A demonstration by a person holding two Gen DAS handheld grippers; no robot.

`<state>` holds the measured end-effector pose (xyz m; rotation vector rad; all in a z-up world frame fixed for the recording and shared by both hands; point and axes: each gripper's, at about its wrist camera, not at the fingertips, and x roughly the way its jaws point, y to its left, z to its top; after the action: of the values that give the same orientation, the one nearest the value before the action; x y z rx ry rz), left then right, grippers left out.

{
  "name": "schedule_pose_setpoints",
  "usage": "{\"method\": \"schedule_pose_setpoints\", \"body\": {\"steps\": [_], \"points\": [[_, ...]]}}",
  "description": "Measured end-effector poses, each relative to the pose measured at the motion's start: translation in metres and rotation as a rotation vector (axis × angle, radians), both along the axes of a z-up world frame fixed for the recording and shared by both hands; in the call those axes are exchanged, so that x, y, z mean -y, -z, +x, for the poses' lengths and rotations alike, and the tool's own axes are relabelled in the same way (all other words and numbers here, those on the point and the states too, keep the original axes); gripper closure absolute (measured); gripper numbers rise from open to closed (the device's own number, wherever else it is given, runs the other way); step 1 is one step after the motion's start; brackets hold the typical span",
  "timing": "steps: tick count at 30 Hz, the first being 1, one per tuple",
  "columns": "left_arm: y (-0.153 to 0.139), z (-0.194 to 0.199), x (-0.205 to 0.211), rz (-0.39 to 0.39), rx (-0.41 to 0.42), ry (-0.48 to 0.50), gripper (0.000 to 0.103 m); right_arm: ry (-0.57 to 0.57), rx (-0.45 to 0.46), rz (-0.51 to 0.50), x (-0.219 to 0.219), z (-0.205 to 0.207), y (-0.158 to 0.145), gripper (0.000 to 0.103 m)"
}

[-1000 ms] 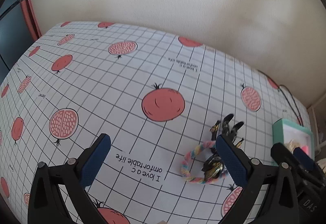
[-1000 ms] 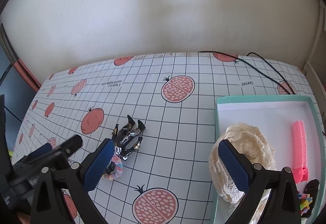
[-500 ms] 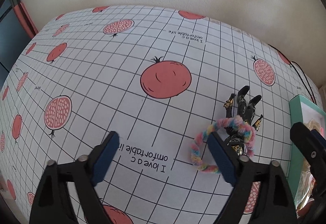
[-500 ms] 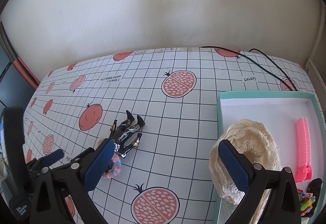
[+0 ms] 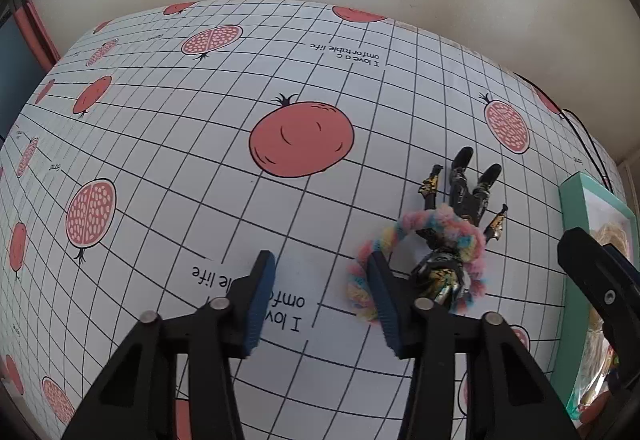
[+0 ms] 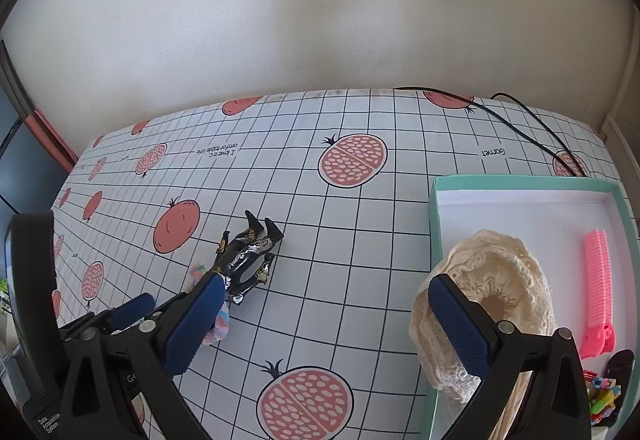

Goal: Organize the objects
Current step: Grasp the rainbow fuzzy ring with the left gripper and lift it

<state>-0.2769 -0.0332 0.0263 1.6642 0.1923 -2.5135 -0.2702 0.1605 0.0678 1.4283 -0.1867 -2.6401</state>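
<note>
The worktop [image 6: 360, 240], under its pomegranate cloth, carries a teal box [image 6: 434, 280] at the right, there to collect the loose items; a lace piece [image 6: 504, 272] and a pink comb [image 6: 596, 288] already lie inside. A figurine [image 5: 460, 224] and a fluffy loop [image 5: 404, 236] lie together outside it, not yet sorted. The left tongs [image 5: 320, 296] stand released; compared with a second ago they have narrowed and dropped close, one pad beside the loop. The right tongs [image 6: 332, 324] hang wide apart, empty, near the box.
</note>
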Motion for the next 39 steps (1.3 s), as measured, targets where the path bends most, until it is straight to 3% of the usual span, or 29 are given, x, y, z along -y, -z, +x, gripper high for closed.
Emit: {"method": "schedule_pose_setpoints", "body": {"steps": [6,7,14,31,39], "points": [[-0.001,0.0,-0.002,0.027,-0.002,0.014,0.093,0.0,0.0,0.0,0.0,0.001,0.0,0.0],[-0.001,0.001,-0.002,0.035,-0.002,0.013,0.094,0.001,0.0,0.0,0.001,0.001,0.0,0.0],[-0.005,0.003,0.002,0.128,-0.004,0.01,0.096,0.001,-0.002,0.0,0.001,0.0,-0.001,0.0],[-0.055,0.007,0.007,0.198,-0.134,0.046,0.097,0.005,-0.045,-0.007,0.003,0.004,-0.012,0.0],[-0.067,0.012,0.024,0.213,-0.173,-0.007,0.097,0.0,-0.05,-0.006,0.008,0.003,-0.01,0.0]]}}
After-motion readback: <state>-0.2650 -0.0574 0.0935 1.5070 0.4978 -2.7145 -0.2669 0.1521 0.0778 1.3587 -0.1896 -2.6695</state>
